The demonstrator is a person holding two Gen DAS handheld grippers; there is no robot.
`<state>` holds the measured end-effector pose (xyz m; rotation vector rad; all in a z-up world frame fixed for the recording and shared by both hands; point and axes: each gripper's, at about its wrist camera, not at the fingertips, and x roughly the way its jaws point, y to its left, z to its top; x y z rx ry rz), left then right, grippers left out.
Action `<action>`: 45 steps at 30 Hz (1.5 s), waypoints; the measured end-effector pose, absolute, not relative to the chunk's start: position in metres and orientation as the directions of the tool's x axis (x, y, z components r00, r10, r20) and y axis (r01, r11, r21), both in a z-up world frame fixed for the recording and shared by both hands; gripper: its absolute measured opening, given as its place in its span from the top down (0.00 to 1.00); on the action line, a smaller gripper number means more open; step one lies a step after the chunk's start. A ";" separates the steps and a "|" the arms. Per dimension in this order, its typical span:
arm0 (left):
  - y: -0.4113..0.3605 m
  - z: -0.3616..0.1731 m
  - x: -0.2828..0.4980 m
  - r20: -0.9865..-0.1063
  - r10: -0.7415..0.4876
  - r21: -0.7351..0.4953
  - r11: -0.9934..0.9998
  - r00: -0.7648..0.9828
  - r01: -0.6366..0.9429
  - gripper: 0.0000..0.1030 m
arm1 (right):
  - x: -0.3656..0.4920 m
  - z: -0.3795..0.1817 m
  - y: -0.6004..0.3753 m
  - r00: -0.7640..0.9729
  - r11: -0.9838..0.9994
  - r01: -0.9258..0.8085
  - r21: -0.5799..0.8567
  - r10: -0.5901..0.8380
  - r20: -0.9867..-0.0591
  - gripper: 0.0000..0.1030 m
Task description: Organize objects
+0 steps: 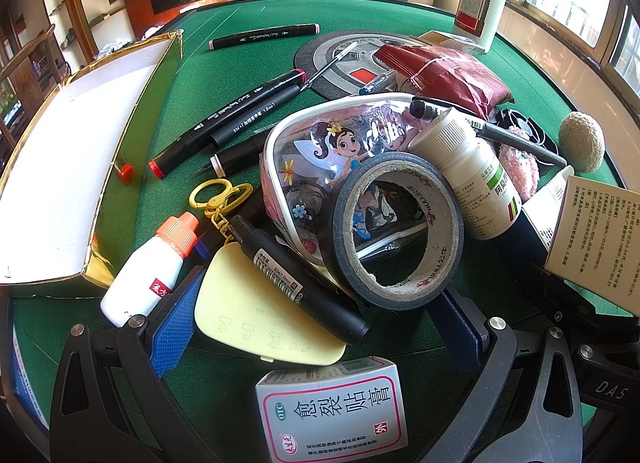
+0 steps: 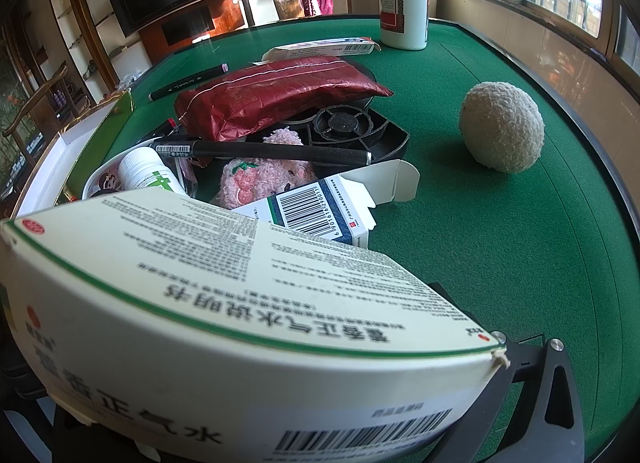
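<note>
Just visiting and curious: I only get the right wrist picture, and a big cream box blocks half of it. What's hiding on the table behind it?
Observer: Left of the cream box, a roll of black tape leans on a cartoon fairy pouch.
Visitor: Anything else near it?
Observer: A black marker lies across a flat yellow piece.
Visitor: And the other gripper?
Observer: The left gripper is open, its blue pads either side of that yellow piece.
</note>
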<state>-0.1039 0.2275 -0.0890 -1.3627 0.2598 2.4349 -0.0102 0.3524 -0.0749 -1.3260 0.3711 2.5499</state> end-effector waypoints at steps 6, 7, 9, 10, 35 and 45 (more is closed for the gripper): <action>0.227 -0.089 -0.104 -0.852 0.202 -0.005 -0.926 -0.484 -0.377 0.00 | -0.010 -0.075 0.353 -0.558 -0.938 -0.328 0.112 0.097 -0.824 0.00; 0.228 -0.089 -0.104 -0.852 0.202 -0.005 -0.926 -0.483 -0.377 0.00 | -0.010 -0.075 0.352 -0.558 -0.938 -0.328 0.112 0.097 -0.824 0.00; 0.228 -0.089 -0.105 -0.852 0.202 -0.005 -0.926 -0.483 -0.377 0.00 | -0.011 -0.075 0.353 -0.558 -0.938 -0.328 0.112 0.097 -0.824 0.00; 0.228 -0.089 -0.104 -0.852 0.202 -0.005 -0.926 -0.484 -0.377 0.00 | -0.011 -0.075 0.353 -0.558 -0.938 -0.328 0.112 0.097 -0.824 0.00; 0.126 -0.050 0.009 -0.708 0.586 -0.129 -0.656 -0.394 -0.744 0.04 | 0.123 -0.033 0.359 -0.835 -0.999 0.012 0.035 -0.029 -0.550 0.01; 0.138 -0.050 -0.017 -0.760 0.524 -0.199 -0.751 -0.385 -0.629 0.19 | 0.120 -0.037 0.360 -0.816 -0.989 0.094 0.112 -0.140 -0.560 0.01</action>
